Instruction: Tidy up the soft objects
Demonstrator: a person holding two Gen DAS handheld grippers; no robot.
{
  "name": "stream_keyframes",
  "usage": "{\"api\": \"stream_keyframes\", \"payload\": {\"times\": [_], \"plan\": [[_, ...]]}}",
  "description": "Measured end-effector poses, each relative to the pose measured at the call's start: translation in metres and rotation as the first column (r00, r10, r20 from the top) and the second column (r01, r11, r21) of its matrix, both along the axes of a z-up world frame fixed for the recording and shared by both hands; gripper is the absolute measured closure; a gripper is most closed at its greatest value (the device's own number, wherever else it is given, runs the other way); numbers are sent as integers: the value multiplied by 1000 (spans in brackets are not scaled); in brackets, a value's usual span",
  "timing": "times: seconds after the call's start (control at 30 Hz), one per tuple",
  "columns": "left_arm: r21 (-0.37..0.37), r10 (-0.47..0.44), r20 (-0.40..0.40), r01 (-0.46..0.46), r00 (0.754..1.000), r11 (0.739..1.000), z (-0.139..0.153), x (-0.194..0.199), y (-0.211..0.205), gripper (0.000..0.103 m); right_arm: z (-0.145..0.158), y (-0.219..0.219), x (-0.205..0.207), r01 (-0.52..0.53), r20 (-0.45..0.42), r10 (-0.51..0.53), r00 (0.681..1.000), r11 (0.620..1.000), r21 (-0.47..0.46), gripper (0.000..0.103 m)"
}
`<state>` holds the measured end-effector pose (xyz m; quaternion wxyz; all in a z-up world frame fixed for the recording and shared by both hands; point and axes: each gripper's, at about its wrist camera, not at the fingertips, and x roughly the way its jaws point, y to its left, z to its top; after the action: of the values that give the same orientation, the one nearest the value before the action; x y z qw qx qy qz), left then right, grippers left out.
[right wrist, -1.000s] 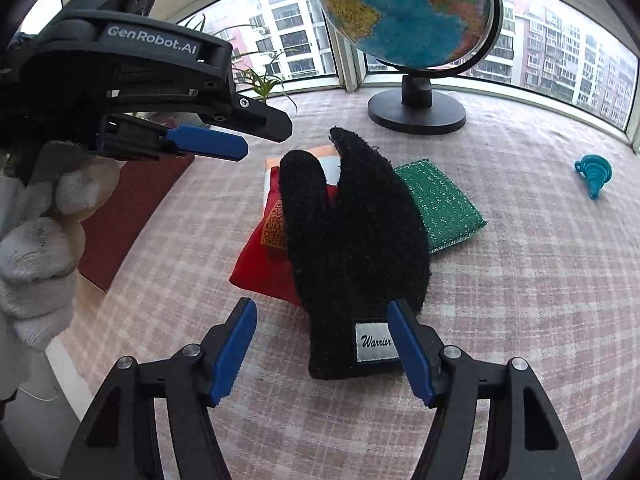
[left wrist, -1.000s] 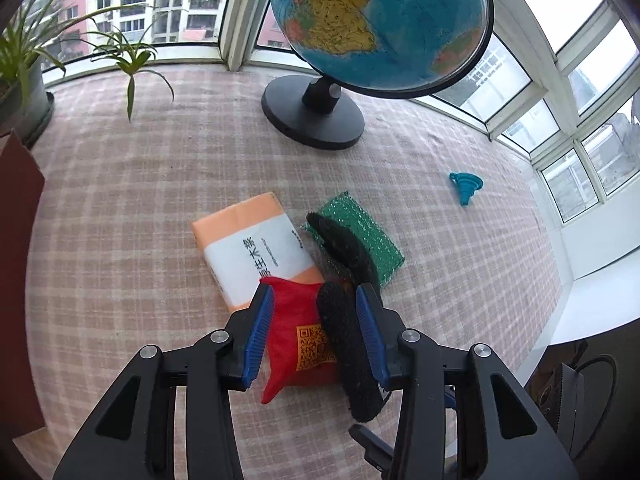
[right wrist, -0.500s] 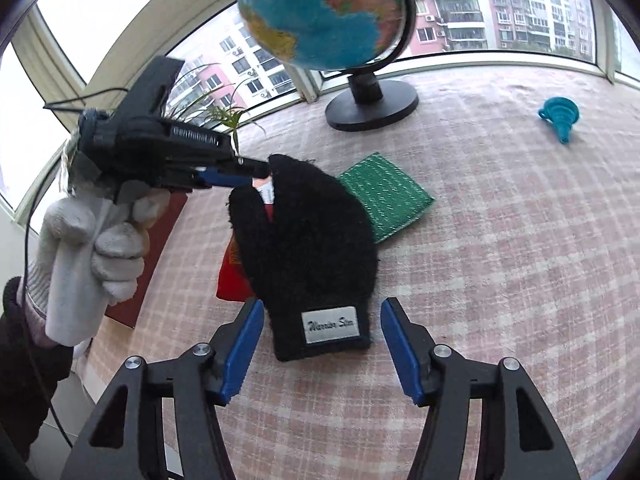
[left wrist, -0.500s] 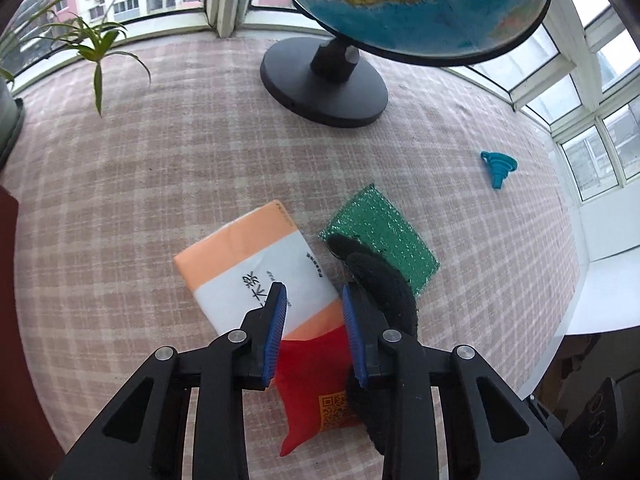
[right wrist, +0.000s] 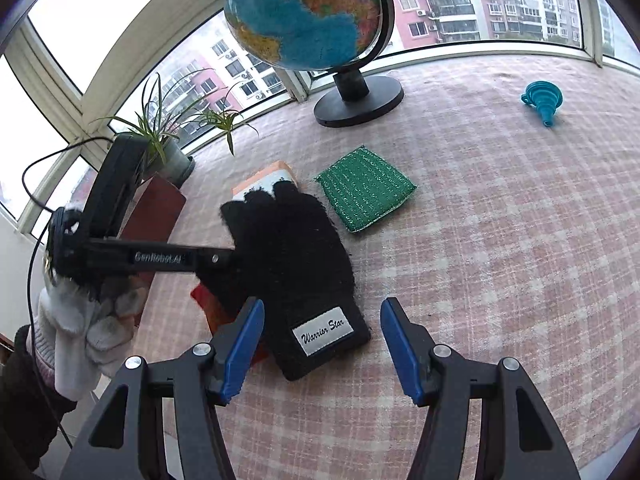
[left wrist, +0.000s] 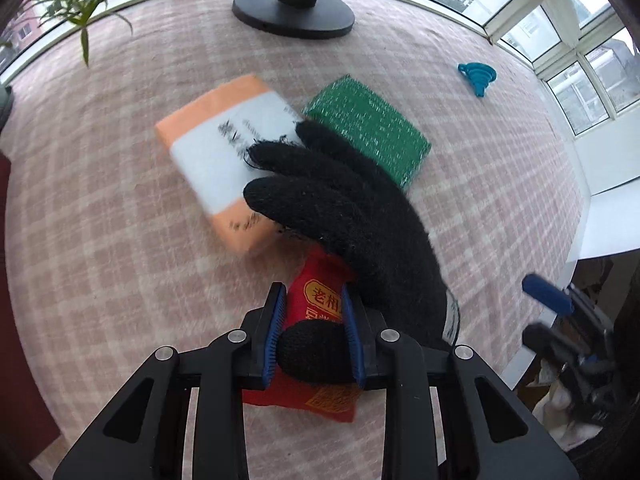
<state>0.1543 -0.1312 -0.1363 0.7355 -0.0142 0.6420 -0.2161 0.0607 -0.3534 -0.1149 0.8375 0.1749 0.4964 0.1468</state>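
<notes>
A black knit glove (left wrist: 352, 216) lies over a red pouch (left wrist: 316, 300), an orange and white tissue pack (left wrist: 224, 148) and beside a green scouring pad (left wrist: 368, 128). My left gripper (left wrist: 314, 304) is shut on the glove's thumb. In the right wrist view the glove (right wrist: 288, 256) shows its white label near the cuff, with the red pouch (right wrist: 208, 300) under it, the tissue pack (right wrist: 264, 178) behind it and the green pad (right wrist: 364, 192) to its right. My right gripper (right wrist: 322, 344) is open and empty, just short of the glove's cuff.
A globe on a black base (right wrist: 356, 96) stands at the back of the checked tablecloth (right wrist: 500, 240). A blue funnel (right wrist: 544, 102) lies far right. A potted plant (right wrist: 168, 148) and a dark red box (right wrist: 156, 216) stand at the left edge.
My left gripper has come down and shut on the glove's thumb. My right gripper has drawn back a little from the glove and stays open.
</notes>
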Motion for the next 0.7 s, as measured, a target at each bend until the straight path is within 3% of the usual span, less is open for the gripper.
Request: {"api": "stream_keyframes", "payload": {"times": [0.13, 0.33, 0.43, 0.5, 0.57, 0.7], "plan": [[-46, 46, -65, -49, 997, 998, -11, -36, 29, 77, 0, 9, -3, -27, -6, 27, 1000, 1000, 0, 46], [-98, 95, -64, -101, 993, 990, -4, -54, 49, 78, -4, 31, -11, -121, -28, 120, 992, 992, -32, 46], [-146, 129, -64, -137, 990, 980, 5, -50, 57, 71, -7, 40, -14, -161, -35, 159, 987, 985, -65, 46], [-191, 145, -59, -154, 988, 970, 13, -48, 62, 60, -7, 44, -15, -181, -35, 179, 983, 980, -77, 44], [-228, 166, -65, -176, 984, 958, 18, -44, 67, 41, -9, 48, -15, -207, -39, 204, 978, 975, -76, 38], [-205, 189, -79, -201, 979, 958, 19, -29, 64, 41, -16, 63, -16, -272, -56, 267, 962, 954, -123, 37]]}}
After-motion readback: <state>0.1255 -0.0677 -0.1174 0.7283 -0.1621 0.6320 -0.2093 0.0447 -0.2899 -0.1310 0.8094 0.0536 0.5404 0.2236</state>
